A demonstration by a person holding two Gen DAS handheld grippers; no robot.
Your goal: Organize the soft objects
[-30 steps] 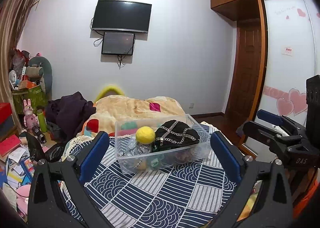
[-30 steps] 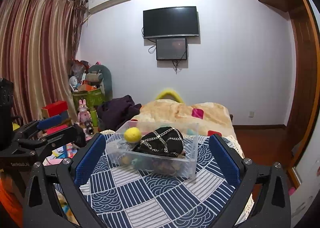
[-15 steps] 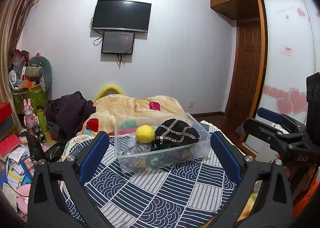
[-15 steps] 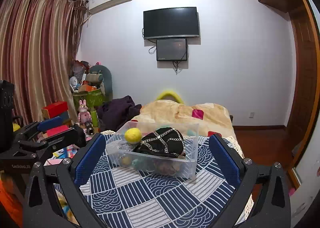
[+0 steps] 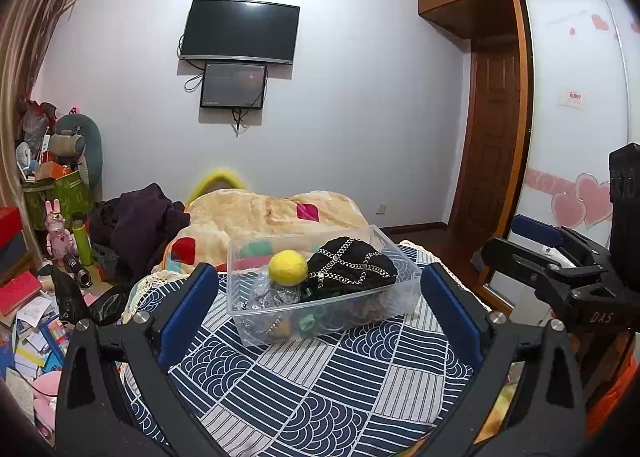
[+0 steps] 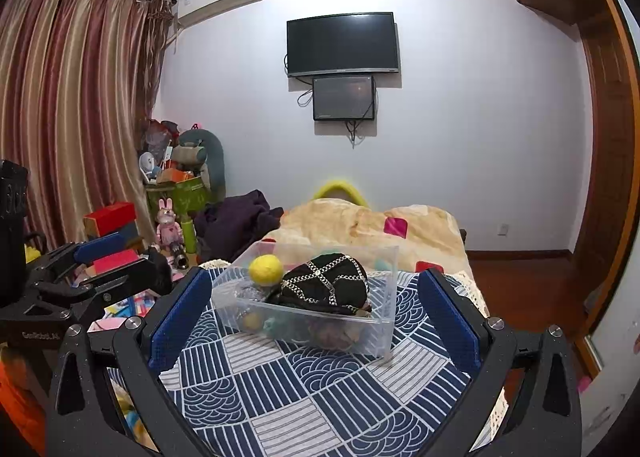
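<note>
Hovering wide-jawed and empty: left gripper (image 5: 318, 305), right gripper (image 6: 314, 305), clear bin (image 5: 320, 319) mid-frame holding yellow ball (image 5: 287, 265)

The box (image 5: 320, 311) at the middle of the bed is clear, glossy plastic. In it, the yellow ball (image 5: 287, 265) at 10 o'clock looks fuzzy and matt, like felt; the black cap (image 5: 352, 267) at 2 o'clock is matt cloth crossed by shiny metal chains. The bedspread (image 5: 320, 389) is smooth printed cloth, the blanket (image 5: 264, 213) at 12 o'clock soft fleece. Both grippers, the left gripper (image 5: 320, 301) and the right gripper (image 6: 316, 305), have matt black plastic frames, rough blue pads (image 6: 180, 317) and bright metal screws. The wardrobe (image 5: 492, 129) at 2 o'clock is polished wood.
</note>
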